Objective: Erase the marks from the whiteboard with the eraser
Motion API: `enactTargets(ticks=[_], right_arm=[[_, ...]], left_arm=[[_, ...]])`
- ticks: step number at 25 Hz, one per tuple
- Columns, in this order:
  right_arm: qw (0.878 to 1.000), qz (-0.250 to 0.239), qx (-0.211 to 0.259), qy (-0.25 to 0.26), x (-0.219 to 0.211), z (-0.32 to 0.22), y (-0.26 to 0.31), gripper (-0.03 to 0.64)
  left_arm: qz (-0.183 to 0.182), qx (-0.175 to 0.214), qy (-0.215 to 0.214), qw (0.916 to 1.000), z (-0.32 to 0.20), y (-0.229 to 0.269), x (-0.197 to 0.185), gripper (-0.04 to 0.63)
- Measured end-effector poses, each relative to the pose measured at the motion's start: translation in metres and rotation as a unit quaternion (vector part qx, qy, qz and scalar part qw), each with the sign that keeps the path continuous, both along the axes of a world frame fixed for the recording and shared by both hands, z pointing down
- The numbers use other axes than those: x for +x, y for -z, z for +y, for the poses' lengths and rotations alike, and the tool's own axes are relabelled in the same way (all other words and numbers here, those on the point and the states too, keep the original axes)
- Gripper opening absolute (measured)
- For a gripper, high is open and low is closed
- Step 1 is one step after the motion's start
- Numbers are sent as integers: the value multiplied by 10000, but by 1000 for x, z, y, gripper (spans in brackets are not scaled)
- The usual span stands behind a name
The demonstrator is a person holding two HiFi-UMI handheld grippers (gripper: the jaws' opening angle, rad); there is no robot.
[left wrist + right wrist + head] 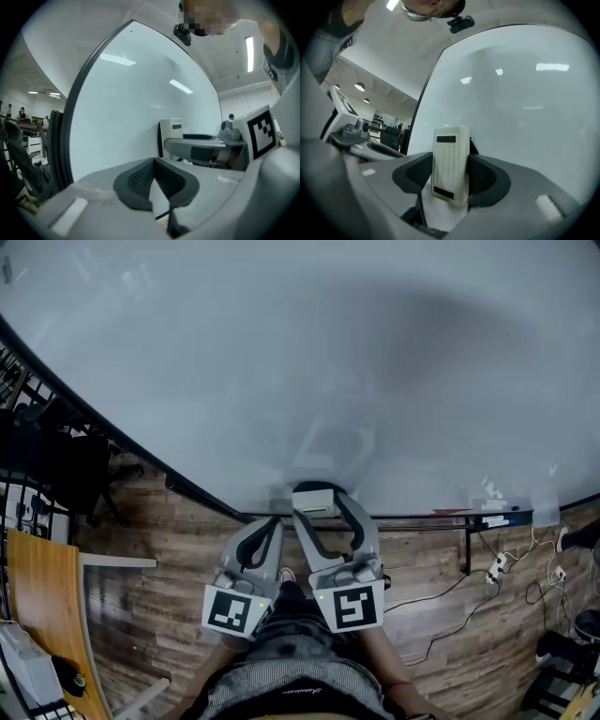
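Observation:
The whiteboard [281,362] fills the upper head view; I make out no clear marks on it, only a soft shadow. My right gripper [319,508] is shut on a white eraser [316,499], held close to the board's lower edge. In the right gripper view the ribbed eraser [451,154] stands upright between the dark pads [485,176], with the board [525,108] behind it. My left gripper [270,523] sits just left of the right one, shut and holding nothing. In the left gripper view its pads [140,178] meet at the tips in front of the board [131,117].
The board's ledge [487,514] at the right carries markers and a small pale container [546,507]. Cables and a power strip [497,568] lie on the wooden floor. Black chairs [66,465] and a wooden desk [42,615] stand at the left.

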State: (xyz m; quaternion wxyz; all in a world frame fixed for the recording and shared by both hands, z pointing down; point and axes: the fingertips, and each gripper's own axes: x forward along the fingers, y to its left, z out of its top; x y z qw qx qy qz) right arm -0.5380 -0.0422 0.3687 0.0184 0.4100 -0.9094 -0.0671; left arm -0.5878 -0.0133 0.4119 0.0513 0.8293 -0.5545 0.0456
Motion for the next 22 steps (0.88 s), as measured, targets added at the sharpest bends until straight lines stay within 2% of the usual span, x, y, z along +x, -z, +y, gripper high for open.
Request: enactTargets(ticks=[8, 18, 22], right_arm=[[10000, 28, -14, -73, 90, -17, 6, 245], [9998, 41, -14, -206, 135, -21, 12, 247], [9997, 86, -31, -225, 188, -29, 5, 247]], left_arm=[[-18, -40, -49, 10000, -30, 3, 83, 3], [-21, 43, -206, 9998, -38, 6, 122, 3], [-18, 110, -204, 9997, -44, 4, 172, 3]])
